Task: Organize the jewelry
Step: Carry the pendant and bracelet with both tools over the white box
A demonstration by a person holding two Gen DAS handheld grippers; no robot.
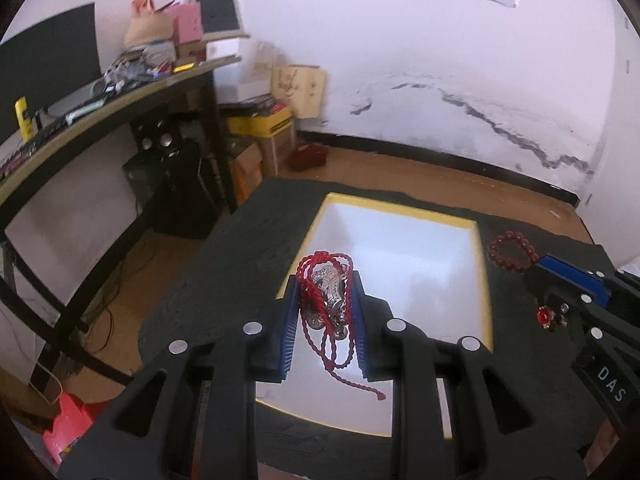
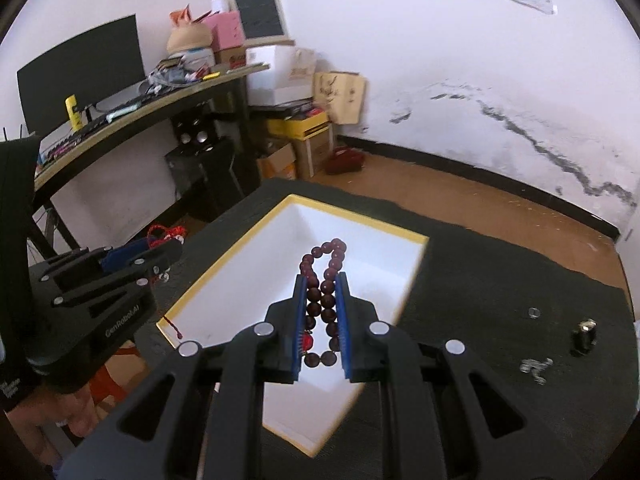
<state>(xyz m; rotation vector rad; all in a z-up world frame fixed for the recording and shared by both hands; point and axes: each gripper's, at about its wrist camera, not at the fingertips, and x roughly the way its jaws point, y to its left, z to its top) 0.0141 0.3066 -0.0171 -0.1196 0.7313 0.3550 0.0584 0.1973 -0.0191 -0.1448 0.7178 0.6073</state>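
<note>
My left gripper is shut on a red cord necklace with a silver pendant and holds it over the near left part of the white, yellow-rimmed box; the cord's end hangs down. My right gripper is shut on a dark red bead bracelet and holds it over the same box. The right gripper also shows in the left wrist view, bracelet in it. The left gripper shows in the right wrist view, beside the box's left edge.
The box sits on a black mat on a table. On the mat at the right lie a small ring, a dark small object and a silver trinket. A cluttered desk stands to the left.
</note>
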